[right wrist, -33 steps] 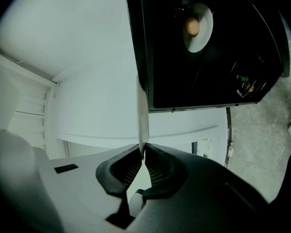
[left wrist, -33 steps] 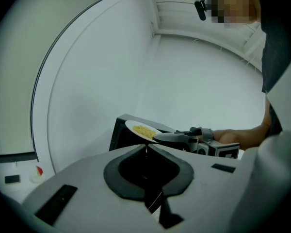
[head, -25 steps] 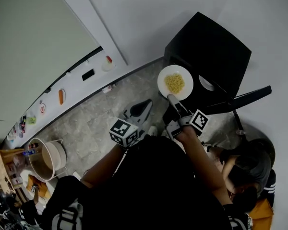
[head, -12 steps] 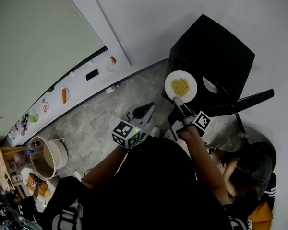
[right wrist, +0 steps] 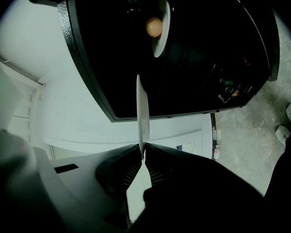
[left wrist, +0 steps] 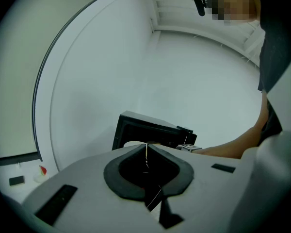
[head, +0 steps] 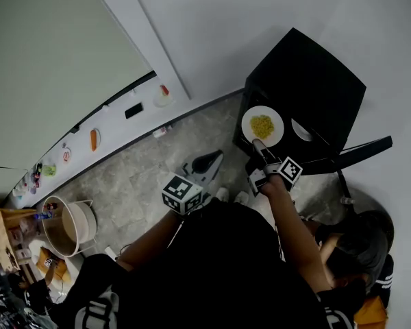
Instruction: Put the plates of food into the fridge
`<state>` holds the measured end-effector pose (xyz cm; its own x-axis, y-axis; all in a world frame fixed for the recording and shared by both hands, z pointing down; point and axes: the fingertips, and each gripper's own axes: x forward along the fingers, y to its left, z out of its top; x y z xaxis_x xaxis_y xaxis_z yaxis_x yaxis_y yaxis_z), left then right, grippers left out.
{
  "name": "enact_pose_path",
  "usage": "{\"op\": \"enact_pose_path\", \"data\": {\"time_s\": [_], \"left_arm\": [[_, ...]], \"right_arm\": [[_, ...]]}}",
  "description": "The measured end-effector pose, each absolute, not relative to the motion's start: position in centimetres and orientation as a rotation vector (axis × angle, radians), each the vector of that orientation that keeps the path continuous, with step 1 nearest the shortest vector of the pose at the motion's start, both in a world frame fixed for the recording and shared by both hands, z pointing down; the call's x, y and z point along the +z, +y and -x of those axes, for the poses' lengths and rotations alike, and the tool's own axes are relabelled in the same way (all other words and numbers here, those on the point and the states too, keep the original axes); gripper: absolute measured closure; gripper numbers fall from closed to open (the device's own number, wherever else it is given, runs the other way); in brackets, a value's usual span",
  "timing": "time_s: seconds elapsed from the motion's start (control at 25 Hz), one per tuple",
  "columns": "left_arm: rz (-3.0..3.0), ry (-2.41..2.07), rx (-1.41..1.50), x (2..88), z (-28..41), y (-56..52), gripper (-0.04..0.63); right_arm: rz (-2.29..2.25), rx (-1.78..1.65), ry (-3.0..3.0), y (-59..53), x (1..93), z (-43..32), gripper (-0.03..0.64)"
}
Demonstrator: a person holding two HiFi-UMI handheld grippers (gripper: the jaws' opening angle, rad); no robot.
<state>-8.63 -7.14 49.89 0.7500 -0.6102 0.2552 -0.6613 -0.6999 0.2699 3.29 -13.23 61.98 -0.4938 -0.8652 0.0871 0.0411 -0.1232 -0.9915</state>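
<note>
Lower and closer to the fridge (head: 308, 67) than a second ago, the right gripper (head: 259, 144) carries its white plate (head: 250, 131) of yellow noodles (head: 262, 125) at the black cabinet's open front, and the plate looks smaller in the head view than before. Its jaws stand narrow, pinched on the plate's near rim, which the right gripper view shows edge-on between them. The plate's far rim reaches over the fridge's front edge. Inside, to the right and apart from it, sits a second plate (right wrist: 163, 11) with one round brownish piece of food (right wrist: 154, 26). The open door (head: 356, 147) juts out on the near right, and a second person (head: 359, 235) is low just beyond it, so free room lies leftward over the grey stone floor (head: 151, 177). The left gripper (left wrist: 146, 148) hangs over that floor, well left of the fridge, jaws together on nothing. Each gripper's cube (head: 181, 195) bears black-and-white square markers. Things along the white table (head: 116, 130) at the far left are too small for any print to be read.
</note>
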Motion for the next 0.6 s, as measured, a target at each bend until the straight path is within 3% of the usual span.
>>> {"op": "enact_pose_path", "data": {"time_s": [0.6], "left_arm": [[-2.588,-0.977,0.211,50.0,8.3,-10.2,0.571]], "right_arm": [[1.013,-1.684,1.393,-19.4,65.1,-6.0,0.578]]}}
